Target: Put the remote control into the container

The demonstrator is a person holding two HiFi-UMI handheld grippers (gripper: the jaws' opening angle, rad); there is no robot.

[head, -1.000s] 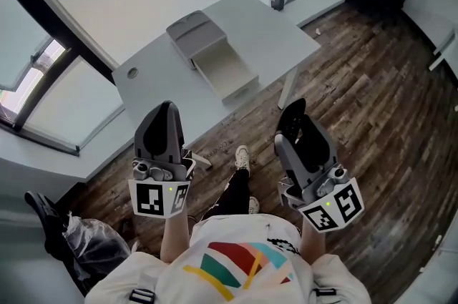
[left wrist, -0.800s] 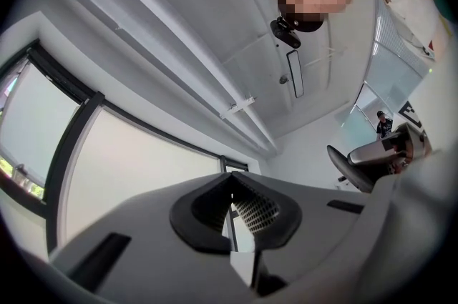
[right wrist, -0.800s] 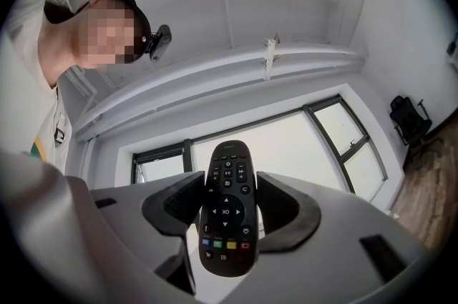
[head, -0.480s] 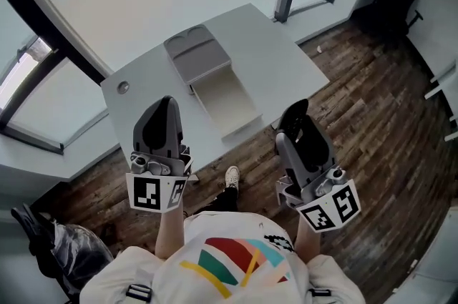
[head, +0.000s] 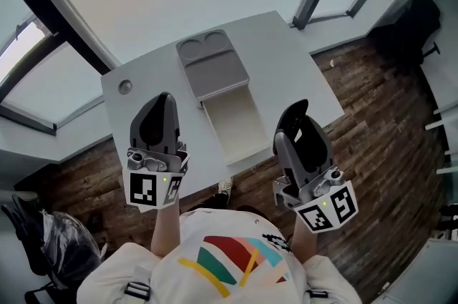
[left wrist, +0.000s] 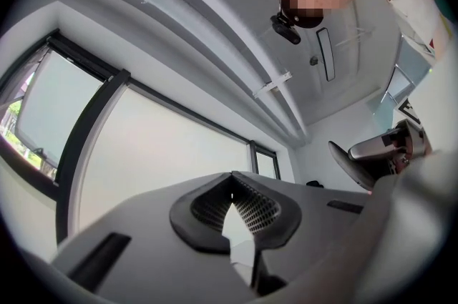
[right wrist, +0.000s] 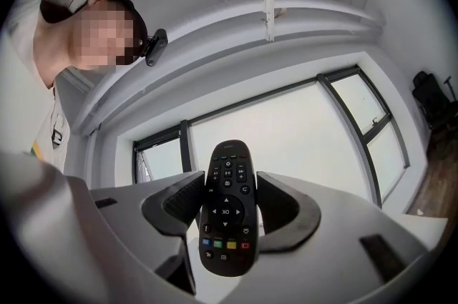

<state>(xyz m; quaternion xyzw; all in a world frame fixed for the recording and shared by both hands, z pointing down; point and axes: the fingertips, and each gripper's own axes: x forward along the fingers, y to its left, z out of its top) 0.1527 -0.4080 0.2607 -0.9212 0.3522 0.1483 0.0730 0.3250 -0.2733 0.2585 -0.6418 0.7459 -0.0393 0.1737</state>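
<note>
We find the left gripper (head: pixel 162 101) and right gripper (head: pixel 297 108) advanced from over the floor (head: pixel 379 152) to the table's (head: pixel 286 59) near edge; the container (head: pixel 232 125) now lies between them.

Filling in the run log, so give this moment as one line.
right gripper: shut on remote control | left gripper: shut, empty | container: open, empty, on table

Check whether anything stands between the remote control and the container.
Nothing visible does. The right tongs hold the remote control; the container lies open on the table ahead, lid folded back, its inside bare.
</note>
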